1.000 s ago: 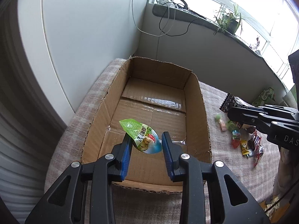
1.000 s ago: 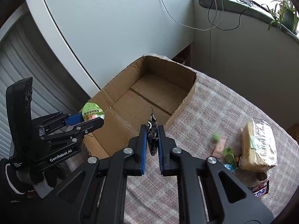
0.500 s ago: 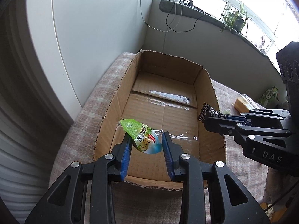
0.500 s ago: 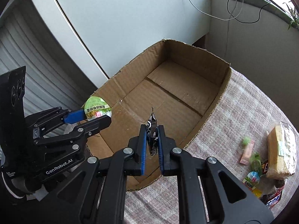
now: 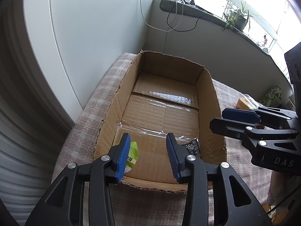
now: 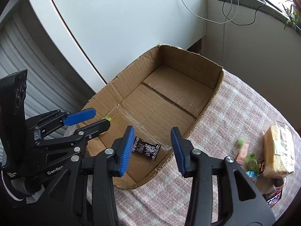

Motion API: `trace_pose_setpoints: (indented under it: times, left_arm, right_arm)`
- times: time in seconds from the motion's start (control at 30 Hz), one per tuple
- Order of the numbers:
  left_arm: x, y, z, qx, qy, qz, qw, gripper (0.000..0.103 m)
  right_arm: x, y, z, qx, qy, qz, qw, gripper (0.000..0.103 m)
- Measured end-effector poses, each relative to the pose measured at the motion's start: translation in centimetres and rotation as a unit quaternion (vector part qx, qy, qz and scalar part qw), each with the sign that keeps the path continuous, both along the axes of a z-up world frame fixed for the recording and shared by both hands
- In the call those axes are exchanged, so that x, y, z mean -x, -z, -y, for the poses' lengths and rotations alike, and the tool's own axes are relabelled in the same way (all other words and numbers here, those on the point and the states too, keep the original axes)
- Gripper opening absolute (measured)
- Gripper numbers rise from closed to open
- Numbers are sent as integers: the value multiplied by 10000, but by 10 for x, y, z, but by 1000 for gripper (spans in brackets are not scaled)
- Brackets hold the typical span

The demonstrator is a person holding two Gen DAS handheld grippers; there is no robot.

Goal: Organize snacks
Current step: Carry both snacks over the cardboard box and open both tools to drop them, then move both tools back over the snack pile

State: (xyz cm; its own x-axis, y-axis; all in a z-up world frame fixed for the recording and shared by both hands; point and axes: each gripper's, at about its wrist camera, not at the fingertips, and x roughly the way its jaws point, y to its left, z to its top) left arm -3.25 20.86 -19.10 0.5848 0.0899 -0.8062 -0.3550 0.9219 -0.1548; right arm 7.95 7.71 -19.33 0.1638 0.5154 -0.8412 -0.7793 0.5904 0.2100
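Both grippers – left (image 5: 148, 157), right (image 6: 153, 151) – wide open, nothing held; black candy (image 6: 146, 148) in the box (image 6: 216, 94) looks light, crinkly – pinch its crimped end imo.

"DAS" is read in pale letters on the black body of the right gripper (image 5: 216, 119), seen from the left wrist camera. "GenRo", cut off by a finger in front, is printed in white on the left gripper (image 6: 94, 118) in the right wrist view. Small print on the black wrapper (image 6: 146, 147) and on the green pouch (image 5: 132, 154) in the box (image 6: 216, 96) cannot be made out.
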Motion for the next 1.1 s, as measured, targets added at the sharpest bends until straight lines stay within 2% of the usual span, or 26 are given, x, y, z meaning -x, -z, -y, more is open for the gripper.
trace_pose_setpoints:
  times: [0.17,0.37,0.53,0.7,0.83,1.1]
  left_arm:
    - [-1,-6,8,-44,114,67,9999,38]
    - [-7,-19,24,-88,317,195,9993,38]
    - [-18,-24,45,-110,667,225,9975,38]
    - [-29,-24,71,-5,1067,237,9940,38]
    - [-36,-24,93,49,1419,259,9895,38]
    - [-59,-14,142,224,2079,126,9778,38]
  right_arm:
    - [-1,-9,20,-82,200,32,9998,51]
    - [-6,-20,60,-188,673,79,9975,53]
    - [-10,-28,106,-162,1203,162,9925,53]
    - [-14,-30,161,-60,1882,199,9819,54]
    - [-15,-26,207,104,2399,176,9706,61]
    - [-17,-5,272,403,3191,-98,9468,62]
